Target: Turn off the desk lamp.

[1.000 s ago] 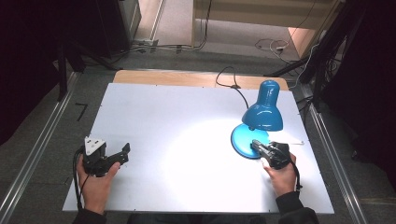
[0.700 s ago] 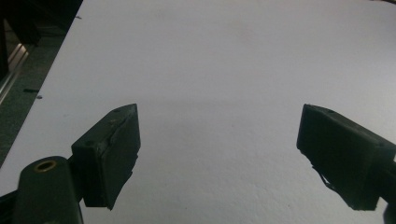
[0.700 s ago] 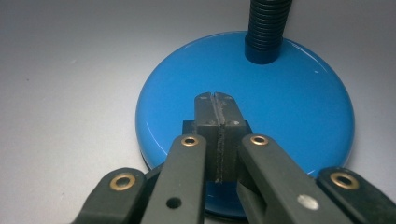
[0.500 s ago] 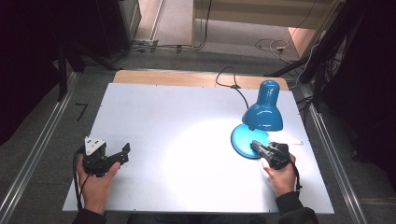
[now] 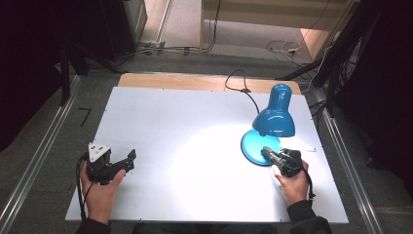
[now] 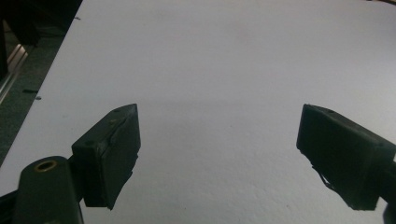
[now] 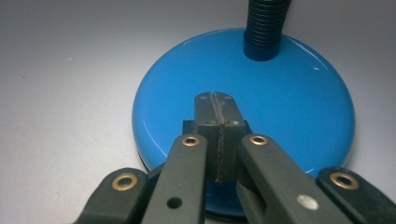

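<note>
Now right claw (image 7: 215, 100) closed, on lamp base (image 7: 289, 88)

A white table (image 5: 185, 126) carries the things, its top plain and matte, with a strip of bare wood along the far edge. A blue desk lamp (image 5: 272, 126) stands on it near the right side, resting on its round base (image 7: 261, 93), and throws a bright pool of light across the middle of the tabletop.

bright lamp (image 5: 274, 117) pool, dark surroundings
</note>
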